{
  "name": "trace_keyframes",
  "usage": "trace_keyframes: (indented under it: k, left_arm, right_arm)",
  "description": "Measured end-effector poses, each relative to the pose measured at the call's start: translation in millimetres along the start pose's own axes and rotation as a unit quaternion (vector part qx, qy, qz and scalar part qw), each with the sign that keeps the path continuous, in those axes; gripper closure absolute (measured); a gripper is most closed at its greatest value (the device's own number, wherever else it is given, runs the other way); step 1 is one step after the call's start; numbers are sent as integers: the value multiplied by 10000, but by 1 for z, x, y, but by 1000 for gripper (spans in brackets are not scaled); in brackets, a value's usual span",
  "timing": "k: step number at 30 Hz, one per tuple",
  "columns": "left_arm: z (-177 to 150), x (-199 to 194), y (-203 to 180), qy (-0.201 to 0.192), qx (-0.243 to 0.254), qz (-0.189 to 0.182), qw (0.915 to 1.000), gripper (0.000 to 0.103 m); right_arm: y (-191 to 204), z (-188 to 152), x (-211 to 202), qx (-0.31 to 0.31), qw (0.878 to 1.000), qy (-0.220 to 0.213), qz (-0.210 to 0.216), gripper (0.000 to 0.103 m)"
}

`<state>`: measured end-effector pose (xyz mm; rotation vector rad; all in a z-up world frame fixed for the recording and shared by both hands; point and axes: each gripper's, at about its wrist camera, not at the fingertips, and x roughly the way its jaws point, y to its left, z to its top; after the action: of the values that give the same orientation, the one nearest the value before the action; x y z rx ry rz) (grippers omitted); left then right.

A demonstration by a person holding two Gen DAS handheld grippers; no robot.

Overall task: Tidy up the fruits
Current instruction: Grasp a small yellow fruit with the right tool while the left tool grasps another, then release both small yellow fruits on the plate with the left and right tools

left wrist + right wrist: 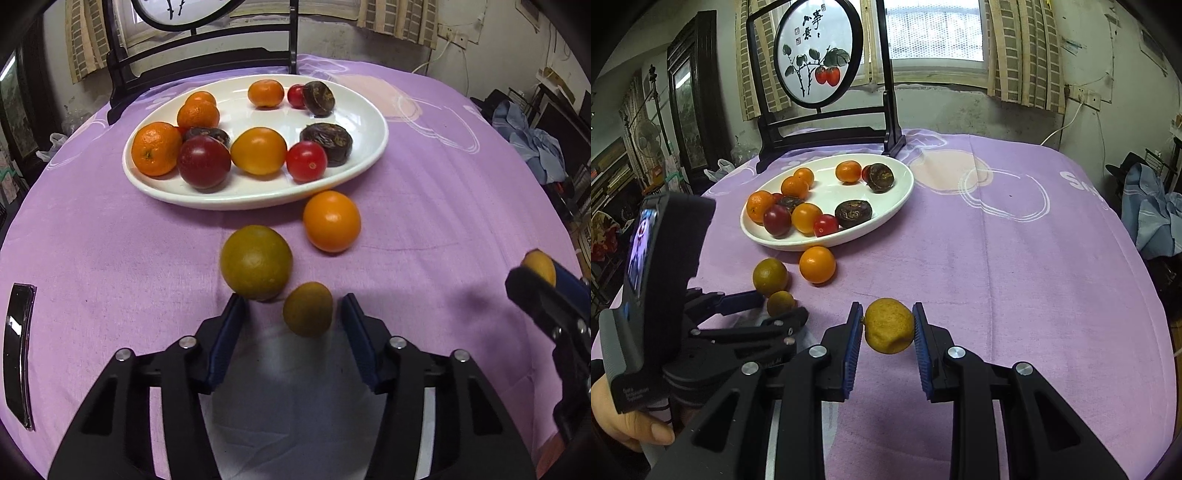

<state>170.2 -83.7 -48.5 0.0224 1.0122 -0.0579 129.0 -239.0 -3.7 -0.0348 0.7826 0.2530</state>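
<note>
Three fruits are still lying on the purple surface (443, 221) beside the white plate (369, 162).
Left gripper (291, 317) is straddling the small green fruit (307, 309) nearest the plate's front rim, pads not yet touching; right gripper (888, 325) is clamping a yellow fruit (888, 325), carrying it well short of the plate.

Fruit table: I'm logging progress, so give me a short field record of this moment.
surface: purple cloth
plate: white, holds oranges, tomatoes, dark fruits
loose fruit: orange fruit, large green fruit
left gripper: open, small green fruit between its fingers
right gripper: shut on yellow fruit
</note>
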Motion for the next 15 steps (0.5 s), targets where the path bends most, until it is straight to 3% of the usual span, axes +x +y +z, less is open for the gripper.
trace_keyframes:
  k: [1, 2, 3, 15]
  left_arm:
    - [0, -1, 1, -40, 1, 42, 10000, 62]
    - [0, -2, 2, -78, -3, 24, 10000, 75]
    - [0, -2, 4, -65, 5, -96, 9999, 79]
    - [-25, -26, 29, -5, 152, -248, 9996, 79]
  right_arm:
    - [0, 0, 1, -5, 10000, 11, -2, 75]
    - [0, 0, 1, -7, 10000, 21, -1, 75]
    - [0, 0, 2, -9, 10000, 31, -2, 75]
    - [10, -3, 7, -188, 9997, 132, 47, 75]
